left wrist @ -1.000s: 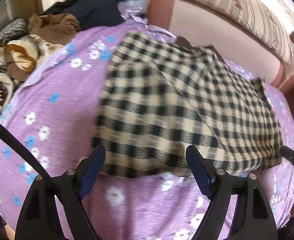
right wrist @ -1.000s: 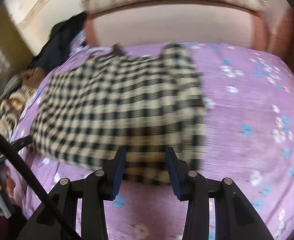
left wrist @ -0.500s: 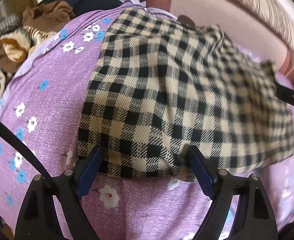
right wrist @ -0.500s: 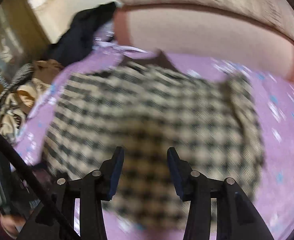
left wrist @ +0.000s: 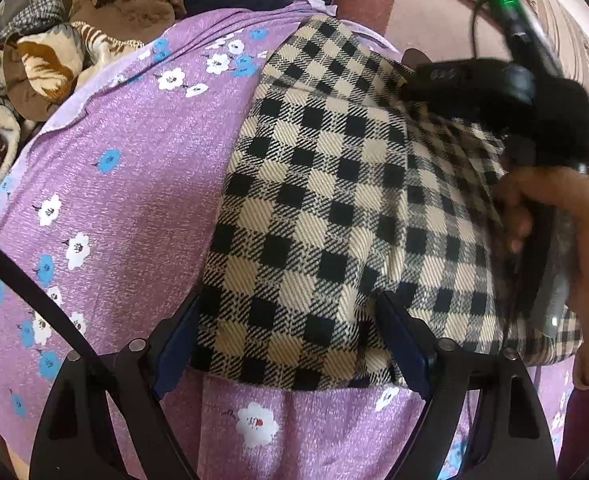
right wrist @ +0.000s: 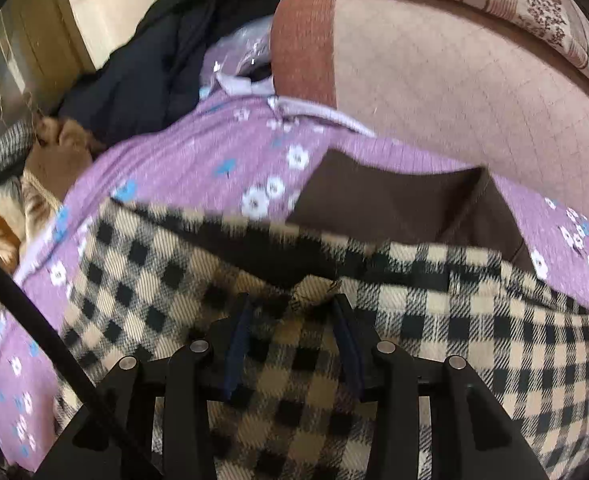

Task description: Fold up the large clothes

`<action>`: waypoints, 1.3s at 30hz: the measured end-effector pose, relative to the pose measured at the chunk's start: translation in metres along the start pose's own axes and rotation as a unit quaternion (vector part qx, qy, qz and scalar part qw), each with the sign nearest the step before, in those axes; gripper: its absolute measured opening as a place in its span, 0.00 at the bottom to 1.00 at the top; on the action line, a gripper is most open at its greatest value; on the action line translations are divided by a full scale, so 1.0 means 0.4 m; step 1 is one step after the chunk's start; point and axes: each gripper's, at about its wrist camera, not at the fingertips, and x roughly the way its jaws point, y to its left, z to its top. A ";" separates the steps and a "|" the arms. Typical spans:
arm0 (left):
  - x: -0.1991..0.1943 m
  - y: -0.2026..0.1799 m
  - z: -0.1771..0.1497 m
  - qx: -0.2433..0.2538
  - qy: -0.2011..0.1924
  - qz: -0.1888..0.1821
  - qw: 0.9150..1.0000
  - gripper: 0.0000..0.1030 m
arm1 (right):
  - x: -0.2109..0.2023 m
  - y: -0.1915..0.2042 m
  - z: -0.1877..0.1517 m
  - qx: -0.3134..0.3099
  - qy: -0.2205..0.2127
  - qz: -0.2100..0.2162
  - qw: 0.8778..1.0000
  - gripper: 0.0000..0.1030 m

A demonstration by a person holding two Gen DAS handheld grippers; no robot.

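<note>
Squarely at the centre of a purple flowered bedspread (left wrist: 134, 160), a checked garment (left wrist: 314, 200) in black and beige lies partly folded. It fills the left wrist view from 12 o'clock down to 6 o'clock. The left gripper (left wrist: 288, 308) points steeply down at the garment's near corner with its jaws spread wide. The blue pads stand either side of the cloth at 7 and 5 o'clock without pinching it.

At 3 o'clock in that view a person's hand (left wrist: 554, 220) wraps the handle of the right gripper (right wrist: 292, 300), which reaches across the garment toward 1 o'clock. Seen from its own camera, the right gripper's jaws are about half closed, and a peak of checked cloth is bunched between the pads, though the picture is blurred there. Beyond the raised checked edge, at 12 o'clock, a brown lining (right wrist: 386, 200) lies on the bedspread. A pink padded bolster (right wrist: 434, 80) sits at 1 o'clock, a dark coat (right wrist: 154, 60) at 10 o'clock.
</note>
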 end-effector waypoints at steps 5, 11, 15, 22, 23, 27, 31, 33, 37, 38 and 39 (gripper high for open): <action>0.010 -0.003 -0.005 0.000 -0.002 0.005 1.000 0.82 | -0.075 0.019 0.019 -0.032 -0.043 0.042 0.998 0.64; 0.007 0.000 -0.008 -0.003 0.000 -0.001 1.000 0.83 | 0.016 0.104 0.060 -0.126 -0.012 0.016 0.992 0.73; 0.007 0.003 -0.011 0.005 0.001 0.000 1.000 0.83 | 0.031 0.143 0.062 -0.169 -0.004 0.030 0.985 0.06; 0.020 0.008 0.008 0.004 0.000 -0.003 1.000 0.83 | 0.031 0.179 0.082 -0.153 -0.041 0.032 0.987 0.05; 0.021 0.009 0.009 0.004 0.000 -0.002 1.000 0.84 | 0.042 0.182 0.081 -0.149 -0.040 0.023 0.988 0.05; 0.024 0.010 0.011 0.004 -0.003 0.004 1.000 0.84 | 0.052 0.176 0.079 -0.119 -0.037 0.022 0.992 0.05; 0.025 0.006 0.009 0.006 -0.004 0.007 1.000 0.84 | 0.000 0.141 0.072 -0.084 -0.035 0.063 0.994 0.13; 0.021 0.003 0.006 0.007 -0.004 0.007 1.000 0.84 | -0.062 0.107 0.052 -0.065 -0.032 0.072 0.995 0.29; 0.021 0.005 0.005 0.008 -0.005 0.006 1.000 0.84 | -0.163 0.032 -0.056 -0.048 -0.013 0.041 0.998 0.49; 0.021 0.005 0.006 0.008 -0.005 0.007 1.000 0.84 | -0.178 0.008 -0.093 -0.045 -0.005 0.031 0.998 0.49; 0.021 0.004 0.006 0.008 -0.005 0.008 1.000 0.85 | -0.187 -0.018 -0.133 -0.041 0.001 0.019 0.999 0.49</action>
